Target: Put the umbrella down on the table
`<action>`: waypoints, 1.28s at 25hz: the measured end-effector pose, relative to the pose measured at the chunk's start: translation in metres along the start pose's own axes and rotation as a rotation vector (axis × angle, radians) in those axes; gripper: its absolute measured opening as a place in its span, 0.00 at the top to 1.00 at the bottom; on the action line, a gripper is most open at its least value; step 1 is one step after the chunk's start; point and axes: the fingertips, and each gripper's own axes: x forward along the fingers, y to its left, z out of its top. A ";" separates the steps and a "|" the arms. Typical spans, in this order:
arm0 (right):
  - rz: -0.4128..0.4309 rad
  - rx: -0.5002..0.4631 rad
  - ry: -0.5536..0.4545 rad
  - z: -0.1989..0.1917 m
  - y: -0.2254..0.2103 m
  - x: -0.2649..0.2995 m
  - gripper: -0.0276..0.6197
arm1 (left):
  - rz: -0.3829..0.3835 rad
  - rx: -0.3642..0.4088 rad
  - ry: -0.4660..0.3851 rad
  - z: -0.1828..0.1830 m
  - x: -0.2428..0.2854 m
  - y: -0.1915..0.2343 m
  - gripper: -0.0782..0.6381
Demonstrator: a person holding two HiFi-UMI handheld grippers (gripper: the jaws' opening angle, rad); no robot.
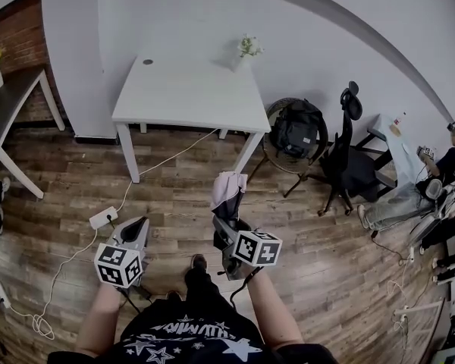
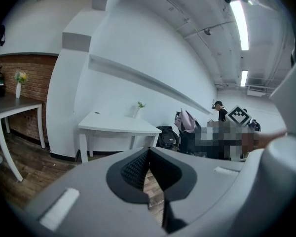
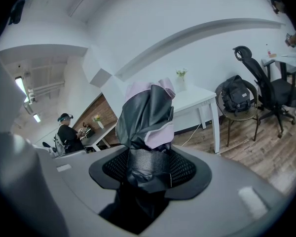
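Observation:
A folded pink and black umbrella (image 1: 227,191) stands upright in my right gripper (image 1: 226,220), about a step short of the white table (image 1: 189,89). In the right gripper view the jaws are shut on the umbrella (image 3: 147,113), and their ribbed pads (image 3: 183,168) press on its bunched fabric. The right gripper (image 3: 148,163) points toward the table (image 3: 195,98). My left gripper (image 1: 139,224) hangs lower left over the wood floor. Its jaws meet at the tips with nothing between them (image 2: 148,168). The left gripper view also shows the table (image 2: 118,125) and the umbrella (image 2: 187,121).
A small vase of flowers (image 1: 249,48) stands at the table's far right corner. A chair with a black backpack (image 1: 296,127) and an office chair (image 1: 349,158) stand right of the table. A dark table (image 1: 7,105) is at left. A power strip (image 1: 102,217) with cable lies on the floor.

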 end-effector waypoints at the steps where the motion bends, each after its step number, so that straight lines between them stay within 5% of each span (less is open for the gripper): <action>1: -0.004 0.003 0.000 0.001 0.000 0.001 0.59 | 0.000 -0.001 0.002 0.000 -0.001 0.002 0.89; 14: -0.008 0.019 0.022 0.025 -0.022 0.052 0.59 | -0.005 0.009 0.005 0.019 0.049 0.024 0.89; 32: -0.002 0.055 0.069 0.141 -0.105 0.199 0.59 | 0.072 -0.014 0.044 0.080 0.206 0.093 0.89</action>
